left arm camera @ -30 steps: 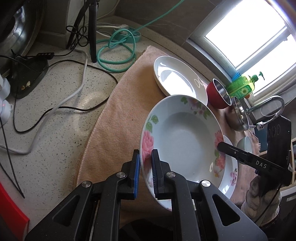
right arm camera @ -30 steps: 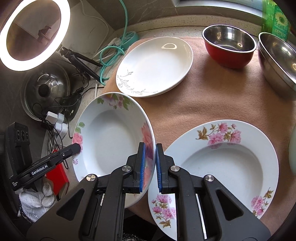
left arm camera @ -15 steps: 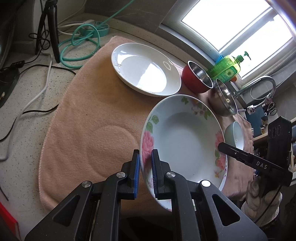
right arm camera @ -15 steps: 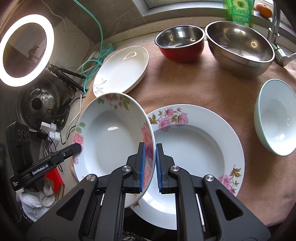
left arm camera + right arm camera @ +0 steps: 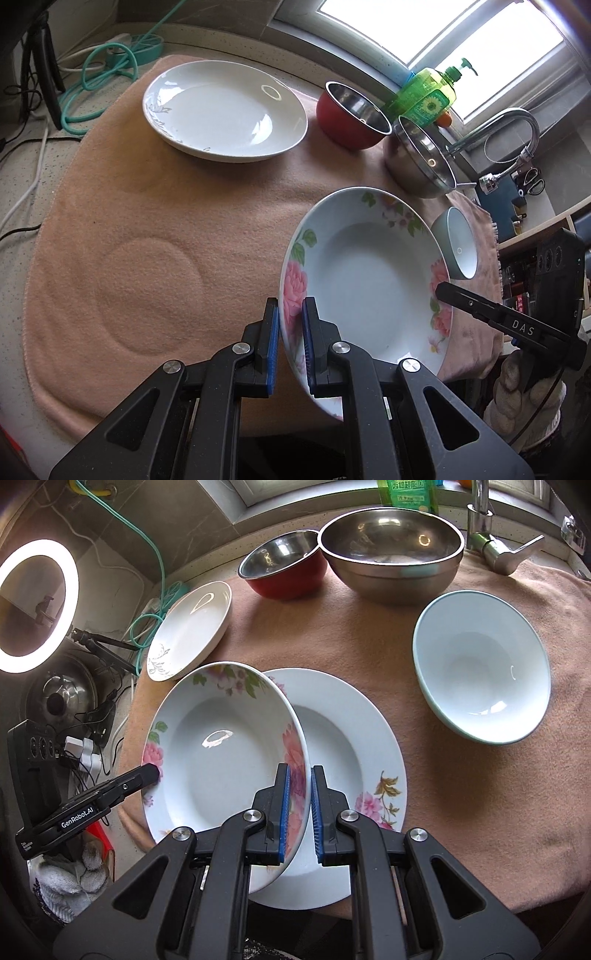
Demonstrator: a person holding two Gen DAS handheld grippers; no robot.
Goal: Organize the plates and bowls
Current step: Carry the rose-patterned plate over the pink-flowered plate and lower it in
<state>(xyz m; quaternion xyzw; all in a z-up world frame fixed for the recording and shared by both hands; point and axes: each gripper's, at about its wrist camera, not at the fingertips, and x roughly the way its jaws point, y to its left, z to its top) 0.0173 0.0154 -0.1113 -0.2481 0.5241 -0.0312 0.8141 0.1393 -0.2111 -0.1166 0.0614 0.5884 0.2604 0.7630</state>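
Flowered plate [image 5: 225,746] tilted between tongs [image 5: 300,805]

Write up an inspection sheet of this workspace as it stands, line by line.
Surface: peach towel spread over a speckled counter.
Job's things: rose plate held tilted above the large floral plate; white plate, red bowl, steel bowl and pale blue bowl on the towel.
Clutter: green soap bottle.
Grippers: left gripper and right gripper each clamp a rim of the rose plate.
Cables: teal hose, white and black cords.
Surroundings: window, faucet, ring light.
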